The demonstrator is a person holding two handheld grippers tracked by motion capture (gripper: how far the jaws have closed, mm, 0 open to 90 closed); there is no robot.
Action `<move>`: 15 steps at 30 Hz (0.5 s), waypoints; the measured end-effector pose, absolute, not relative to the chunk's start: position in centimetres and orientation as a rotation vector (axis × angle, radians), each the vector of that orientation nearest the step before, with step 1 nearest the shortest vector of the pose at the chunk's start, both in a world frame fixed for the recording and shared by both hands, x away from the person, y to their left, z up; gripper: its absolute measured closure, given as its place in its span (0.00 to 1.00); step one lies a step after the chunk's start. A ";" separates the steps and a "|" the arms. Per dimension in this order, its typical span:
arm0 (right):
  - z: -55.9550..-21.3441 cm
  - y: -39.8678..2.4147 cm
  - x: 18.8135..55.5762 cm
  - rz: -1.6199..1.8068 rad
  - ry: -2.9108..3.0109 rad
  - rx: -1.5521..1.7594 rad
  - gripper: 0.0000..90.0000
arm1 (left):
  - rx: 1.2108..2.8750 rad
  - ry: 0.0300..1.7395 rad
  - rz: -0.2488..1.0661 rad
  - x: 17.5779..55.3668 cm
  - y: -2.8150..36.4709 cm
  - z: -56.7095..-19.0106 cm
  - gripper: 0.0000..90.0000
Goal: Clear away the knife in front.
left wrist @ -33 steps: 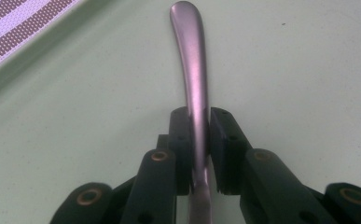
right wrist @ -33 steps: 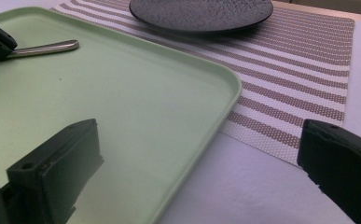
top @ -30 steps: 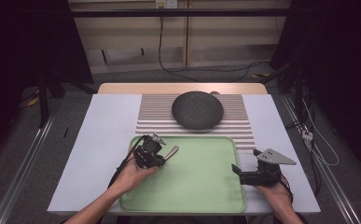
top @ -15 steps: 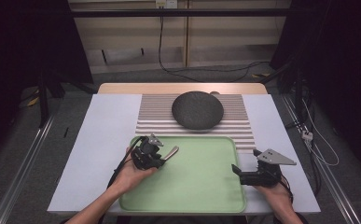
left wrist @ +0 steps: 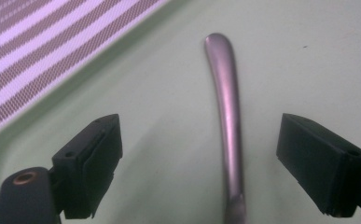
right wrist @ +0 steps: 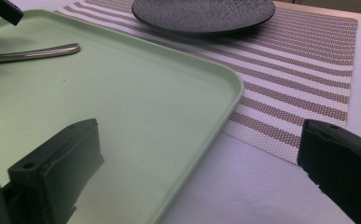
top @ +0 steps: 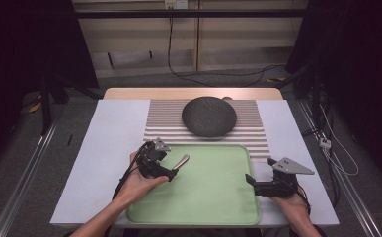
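**Left gripper lets go of the spoon on the tray**

Left gripper (top: 171, 170) sits over the near-left part of the tray (top: 213, 207), its jaws spread after just opening; in the left gripper view the metal handle (left wrist: 227, 116) lies between the two pads, clear of both. The utensil looks like a spoon, though its bowl end is hidden under the gripper, so I cannot be sure. Its handle rests flat on the tray floor, near the tray's far-left corner, tip pointing toward the tray's middle.

Right gripper (top: 250, 178) waits at the tray's right edge, jaws wide, with the tray rim (right wrist: 225, 102) between them but untouched.

Judging by this, the placing step seems done: the piece is down and released. What appears left is drawing the left hand (top: 141, 185) back, and perhaps moving the tray, given where the other gripper stands.

Beyond the tray's far edge lies a striped mat (top: 257, 133), and on it a dark round plate (top: 209, 116). Both are well apart from the handle. Nothing blocks a straight pull-back; only the tray's raised rim could catch a low jaw.
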State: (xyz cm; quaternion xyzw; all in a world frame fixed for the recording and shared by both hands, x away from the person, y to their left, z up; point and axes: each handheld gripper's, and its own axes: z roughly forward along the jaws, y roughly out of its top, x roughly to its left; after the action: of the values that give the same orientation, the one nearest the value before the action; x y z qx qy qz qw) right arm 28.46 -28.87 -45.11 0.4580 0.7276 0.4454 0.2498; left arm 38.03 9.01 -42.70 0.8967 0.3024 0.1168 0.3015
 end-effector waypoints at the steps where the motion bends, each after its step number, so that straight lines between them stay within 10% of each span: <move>1: -45.1 -28.9 28.5 1.214 1.981 1.249 0.00 | 2.369 0.796 0.305 37.9 8.8 -42.7 0.14; 6: -45.2 -28.9 28.6 1.217 1.983 1.250 0.00 | 2.365 0.683 0.287 37.3 8.1 -42.5 0.21; 15: -45.1 -28.9 28.6 1.210 1.982 1.248 0.00 | 2.393 0.600 0.205 36.5 6.9 -42.9 0.84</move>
State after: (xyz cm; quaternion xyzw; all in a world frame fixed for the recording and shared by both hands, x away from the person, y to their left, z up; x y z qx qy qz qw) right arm 28.59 -28.89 -45.14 0.4583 0.7279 0.4445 0.2499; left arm 36.51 6.87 -42.86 0.9136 0.2289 0.0781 0.3270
